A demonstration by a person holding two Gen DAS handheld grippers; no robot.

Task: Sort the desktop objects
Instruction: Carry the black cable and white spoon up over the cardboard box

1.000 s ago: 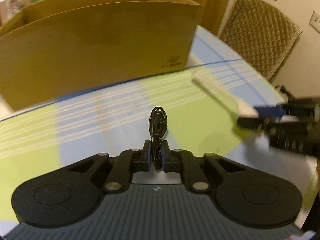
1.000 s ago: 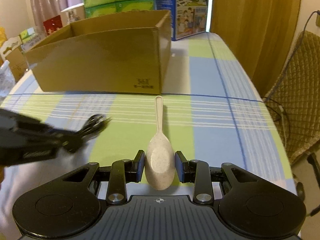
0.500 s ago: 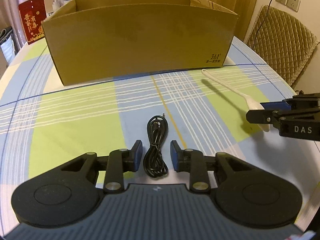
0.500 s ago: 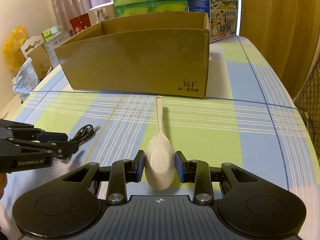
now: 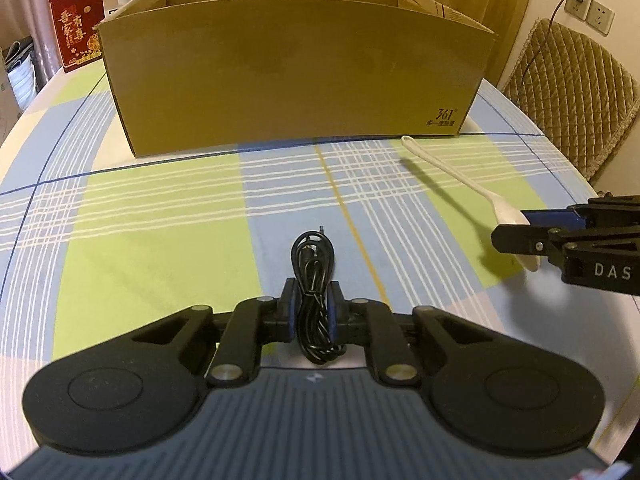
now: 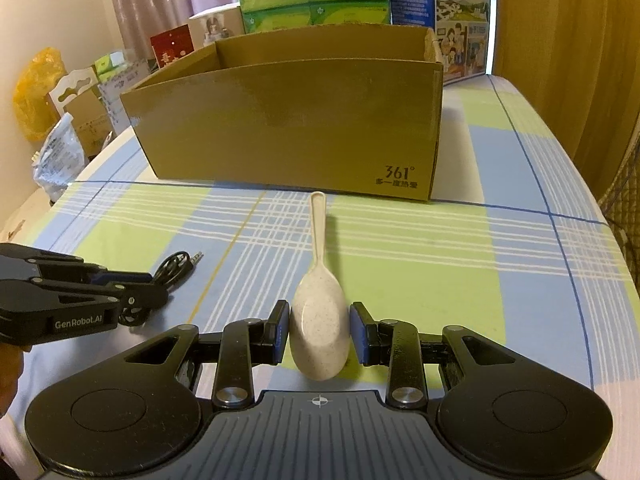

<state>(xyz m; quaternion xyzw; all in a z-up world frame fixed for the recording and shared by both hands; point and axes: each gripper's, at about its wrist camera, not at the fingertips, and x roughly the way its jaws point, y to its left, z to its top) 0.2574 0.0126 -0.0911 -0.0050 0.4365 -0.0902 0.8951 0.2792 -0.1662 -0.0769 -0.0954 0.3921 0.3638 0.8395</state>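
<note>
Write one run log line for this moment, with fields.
left gripper: shut on cable | right gripper: open around spoon | box: ahead

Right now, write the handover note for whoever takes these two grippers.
Left gripper: shut on the coiled black cable, which lies on the tablecloth.
Right gripper: open, its fingers either side of the bowl of the beige spoon; handle points at the cardboard box.
Done: nothing seen in the box from here.
Left: close on the spoon, lift both, drop them in the box.
</note>
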